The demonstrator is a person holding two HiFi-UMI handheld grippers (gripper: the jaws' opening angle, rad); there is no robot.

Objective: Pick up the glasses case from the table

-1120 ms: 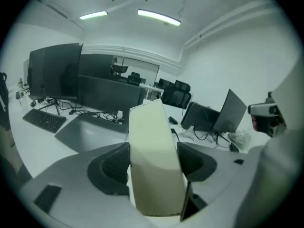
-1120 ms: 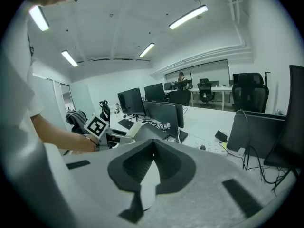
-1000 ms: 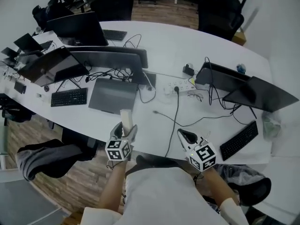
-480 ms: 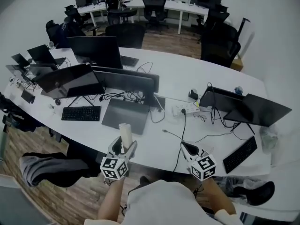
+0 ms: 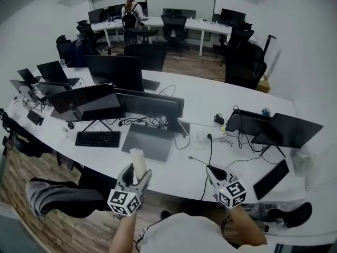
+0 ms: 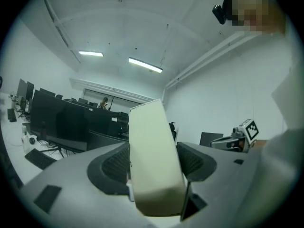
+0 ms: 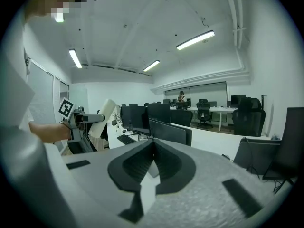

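Observation:
A cream glasses case [image 6: 153,156] stands clamped between the jaws of my left gripper [image 6: 154,161], tilted slightly and raised above the white desk [image 5: 221,96]. In the head view the glasses case [image 5: 139,161] sticks up from the left gripper [image 5: 135,176] near the desk's front edge. The right gripper view shows that case [image 7: 105,112] and the left gripper [image 7: 84,118] at the left. My right gripper [image 7: 152,161] is shut with nothing between its pads. It hovers at the desk's front edge, with the right gripper [image 5: 215,173] right of the left one.
Several dark monitors [image 5: 113,70] stand along the desk, with a keyboard [image 5: 97,138], a grey laptop [image 5: 151,141], a power strip [image 5: 210,136] and trailing cables. Another keyboard [image 5: 270,179] lies at the right. Office chairs [image 5: 242,62] stand beyond. A person [image 5: 130,12] sits at a far desk.
Both grippers have risen and drawn back from the desk, the left one carrying the glasses case up. The view now takes in more of the far room.

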